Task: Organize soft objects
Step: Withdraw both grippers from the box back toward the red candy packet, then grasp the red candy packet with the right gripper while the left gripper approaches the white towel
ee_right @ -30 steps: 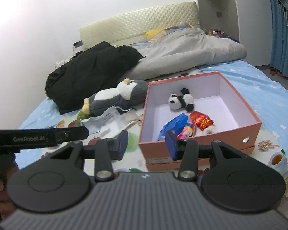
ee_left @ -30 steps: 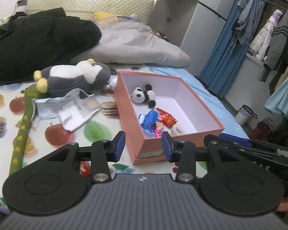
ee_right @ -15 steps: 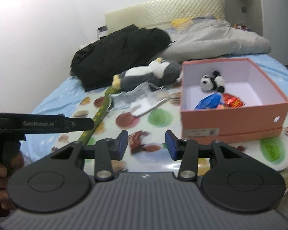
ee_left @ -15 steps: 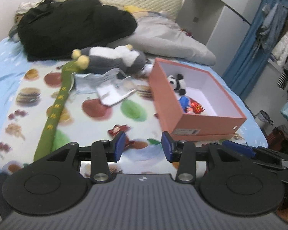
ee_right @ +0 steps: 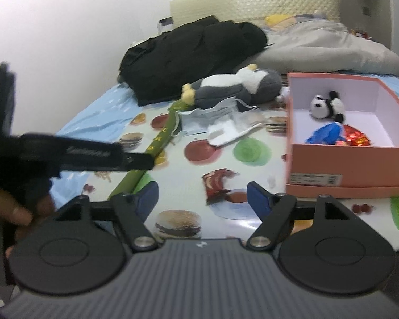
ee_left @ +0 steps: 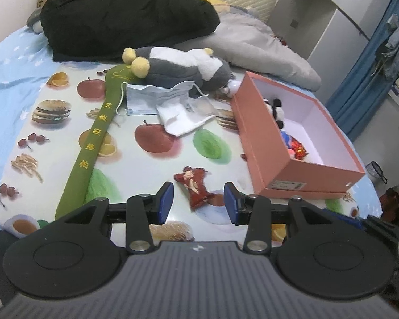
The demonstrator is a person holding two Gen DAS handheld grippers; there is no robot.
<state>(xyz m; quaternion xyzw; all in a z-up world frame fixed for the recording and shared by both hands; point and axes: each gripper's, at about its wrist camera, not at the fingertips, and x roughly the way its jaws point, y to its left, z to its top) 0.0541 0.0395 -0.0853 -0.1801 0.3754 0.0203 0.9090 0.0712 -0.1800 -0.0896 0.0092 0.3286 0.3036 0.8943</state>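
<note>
Left gripper [ee_left: 198,199]: jaws parted, nothing between the pads, poised over the fruit-print sheet [ee_left: 66,133]. Right gripper [ee_right: 202,202]: jaws have just been opening, wide apart, holding nothing. A red soft pouch [ee_left: 196,187] lies on the sheet just ahead of both, at 12 o'clock. The pink box [ee_left: 268,159] sits at 2 o'clock, holding a panda plush [ee_right: 325,105]. A penguin plush [ee_left: 181,66] and face mask [ee_left: 151,99] lie at 11 o'clock.
</note>
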